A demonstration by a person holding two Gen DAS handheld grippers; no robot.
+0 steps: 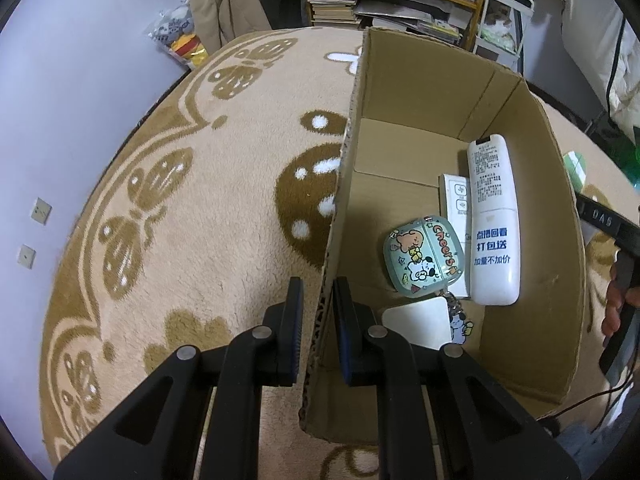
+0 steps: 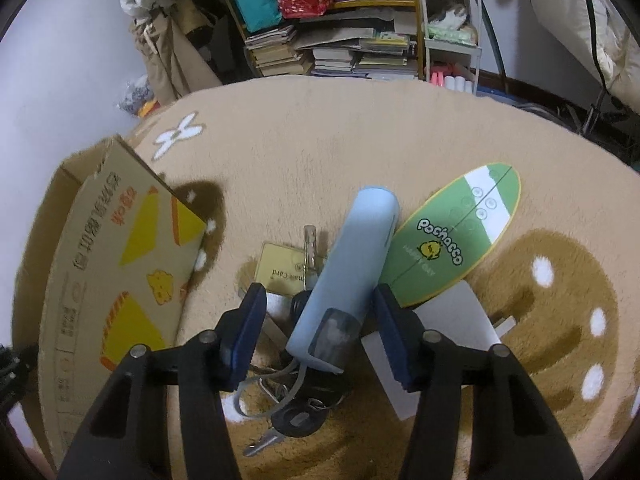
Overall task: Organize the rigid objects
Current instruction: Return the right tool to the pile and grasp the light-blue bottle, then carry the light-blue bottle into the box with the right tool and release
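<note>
Your right tool (image 2: 320,332) open astride the pale blue cylinder (image 2: 352,264), long axis pointing away, slightly right, left tool (image 1: 318,316) clamping the cardboard box (image 1: 440,92) wall, white remote (image 1: 494,220) and cartoon case (image 1: 424,256) inside.

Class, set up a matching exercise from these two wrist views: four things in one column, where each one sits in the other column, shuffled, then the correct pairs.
Things
1. white remote
2. light blue cylinder
3. left claw
4. green Pochacco board

Places
A. lying on the rug, right of the blue cylinder
B. inside the cardboard box
C. between the fingers of the right claw
D. clamped on the near wall of the box

Pairs: 1-B, 2-C, 3-D, 4-A
</note>
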